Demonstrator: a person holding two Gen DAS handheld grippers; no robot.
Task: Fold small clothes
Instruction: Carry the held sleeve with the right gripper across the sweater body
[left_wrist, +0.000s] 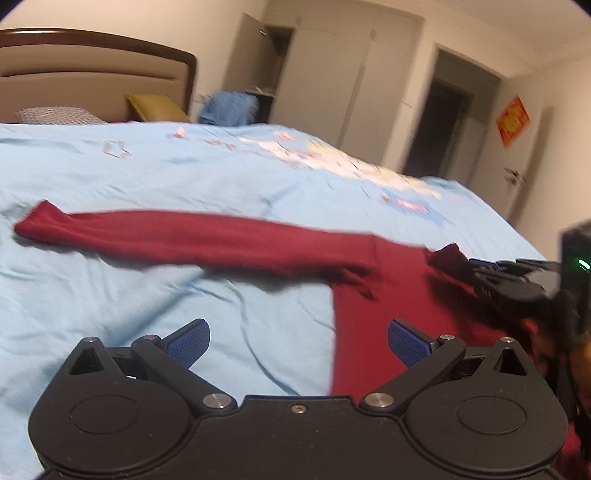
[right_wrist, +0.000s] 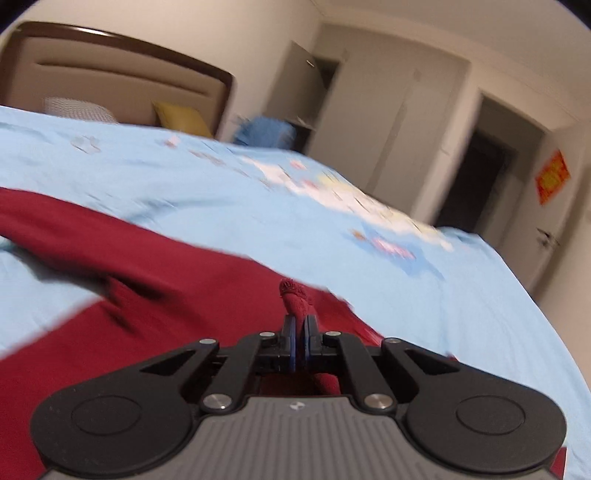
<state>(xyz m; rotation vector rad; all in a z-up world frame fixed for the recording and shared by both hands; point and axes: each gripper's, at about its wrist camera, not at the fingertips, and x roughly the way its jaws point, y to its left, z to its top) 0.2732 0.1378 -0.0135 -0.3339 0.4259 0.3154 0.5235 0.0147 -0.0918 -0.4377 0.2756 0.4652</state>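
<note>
Garment (left_wrist: 369, 314): on the bed (left_wrist: 147, 177), sleeve (left_wrist: 166, 236) stretched out to the left.
Pillows (left_wrist: 55, 115): behind, at the headboard (left_wrist: 92, 70).
Doorway (left_wrist: 439, 129): right, beyond the bed.

light blue patterned bedspread (left_wrist: 147, 177) covers the bed, brown headboard (left_wrist: 92, 70) behind, yellow pillow (left_wrist: 155, 105) against it, red paper square (left_wrist: 512, 120) on the far door.

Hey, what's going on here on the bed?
A person with a handheld gripper in each hand is folding a dark red garment spread on a light blue bedcover. The right gripper has its jaws closed on a pinch of the red fabric. The left gripper is open, holding nothing, near the garment's edge. One long sleeve lies stretched out to the side, not yet folded in.
</note>
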